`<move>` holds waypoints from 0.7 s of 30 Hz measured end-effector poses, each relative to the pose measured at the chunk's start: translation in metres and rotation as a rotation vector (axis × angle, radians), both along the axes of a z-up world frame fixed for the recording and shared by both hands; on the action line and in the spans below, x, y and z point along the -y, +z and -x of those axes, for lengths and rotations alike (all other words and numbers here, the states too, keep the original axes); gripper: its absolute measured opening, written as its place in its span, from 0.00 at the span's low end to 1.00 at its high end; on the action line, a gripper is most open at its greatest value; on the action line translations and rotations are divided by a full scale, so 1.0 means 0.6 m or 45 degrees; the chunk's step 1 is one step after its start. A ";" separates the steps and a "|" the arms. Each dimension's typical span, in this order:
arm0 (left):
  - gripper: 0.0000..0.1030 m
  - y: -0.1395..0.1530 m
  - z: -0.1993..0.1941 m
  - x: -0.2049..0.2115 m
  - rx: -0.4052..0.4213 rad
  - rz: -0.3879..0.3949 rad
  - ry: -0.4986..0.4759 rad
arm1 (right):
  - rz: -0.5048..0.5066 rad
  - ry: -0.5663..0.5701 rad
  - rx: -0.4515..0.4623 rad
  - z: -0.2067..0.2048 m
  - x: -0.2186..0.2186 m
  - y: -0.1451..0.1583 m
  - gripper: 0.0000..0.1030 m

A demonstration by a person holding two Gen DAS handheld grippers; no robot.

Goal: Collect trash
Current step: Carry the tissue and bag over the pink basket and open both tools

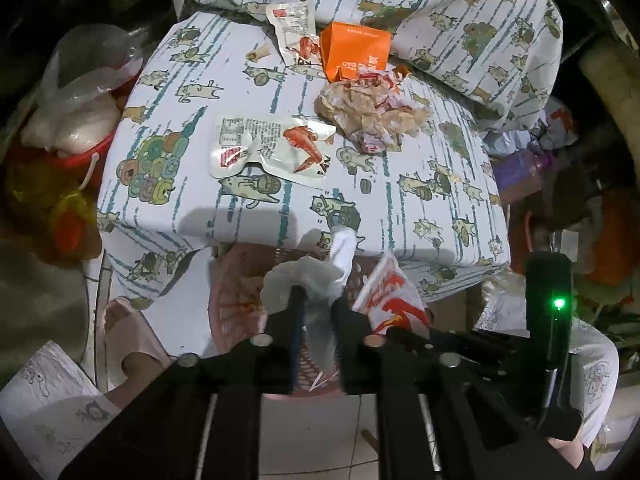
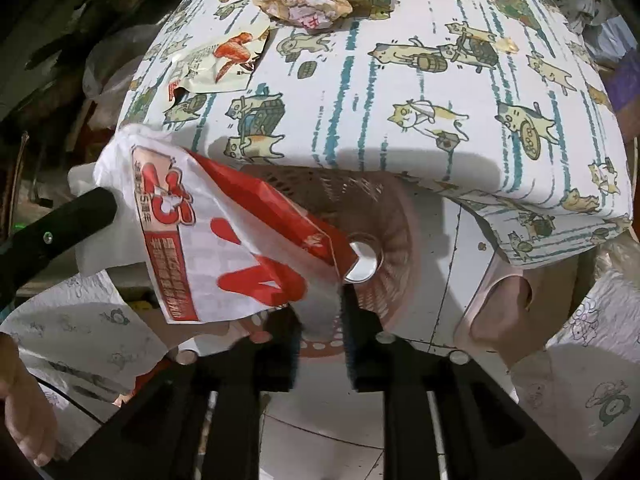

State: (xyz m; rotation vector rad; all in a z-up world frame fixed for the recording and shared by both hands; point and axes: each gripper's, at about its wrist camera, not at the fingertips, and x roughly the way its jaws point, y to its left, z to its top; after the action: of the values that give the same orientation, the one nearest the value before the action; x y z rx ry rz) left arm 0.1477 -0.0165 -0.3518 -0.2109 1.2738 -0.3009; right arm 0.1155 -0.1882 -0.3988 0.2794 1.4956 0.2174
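Note:
My left gripper (image 1: 317,300) is shut on a crumpled white tissue (image 1: 320,270) and holds it over a pink perforated waste basket (image 1: 232,304) below the table's front edge. My right gripper (image 2: 320,300) is shut on a red-and-white snack wrapper (image 2: 224,236), also over the basket (image 2: 376,216); the wrapper shows in the left wrist view (image 1: 390,296) too. On the cat-print tablecloth (image 1: 280,208) lie a chicken-wing packet (image 1: 272,146), a second packet (image 1: 294,26), an orange carton (image 1: 354,50), crumpled brown paper (image 1: 372,110) and a small bone (image 1: 258,53).
A red bucket with plastic bags (image 1: 76,128) stands left of the table. Clutter and a purple bottle (image 1: 524,168) are at the right. A cat-print cushion (image 1: 440,12) lies behind the trash. My knees and feet are beside the basket.

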 end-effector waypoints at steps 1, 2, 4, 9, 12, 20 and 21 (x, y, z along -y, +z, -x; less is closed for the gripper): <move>0.28 0.002 -0.001 -0.001 0.008 -0.002 0.006 | -0.005 -0.002 0.007 -0.002 0.002 0.002 0.30; 0.34 0.005 -0.001 -0.003 0.020 -0.006 0.012 | -0.002 -0.004 0.019 -0.002 0.003 0.005 0.39; 0.44 0.011 -0.003 -0.008 0.044 -0.029 0.028 | 0.015 -0.004 0.055 -0.004 0.004 0.013 0.44; 0.54 0.030 -0.010 -0.025 0.105 -0.071 0.078 | 0.021 -0.049 0.093 -0.010 0.014 0.024 0.51; 0.58 0.039 -0.013 -0.035 0.130 -0.079 0.115 | 0.034 -0.064 0.132 -0.014 0.018 0.033 0.51; 0.77 0.068 -0.008 -0.036 0.266 -0.180 0.121 | 0.036 -0.079 0.258 -0.020 0.021 0.069 0.58; 0.80 0.074 -0.006 -0.035 0.289 -0.187 0.118 | 0.032 -0.087 0.276 -0.020 0.023 0.074 0.60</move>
State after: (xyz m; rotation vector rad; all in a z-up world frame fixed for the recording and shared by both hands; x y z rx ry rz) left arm 0.1515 0.0045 -0.3077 -0.1066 1.0530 -0.1461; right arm 0.1276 -0.2019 -0.3543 0.2769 1.2714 0.1686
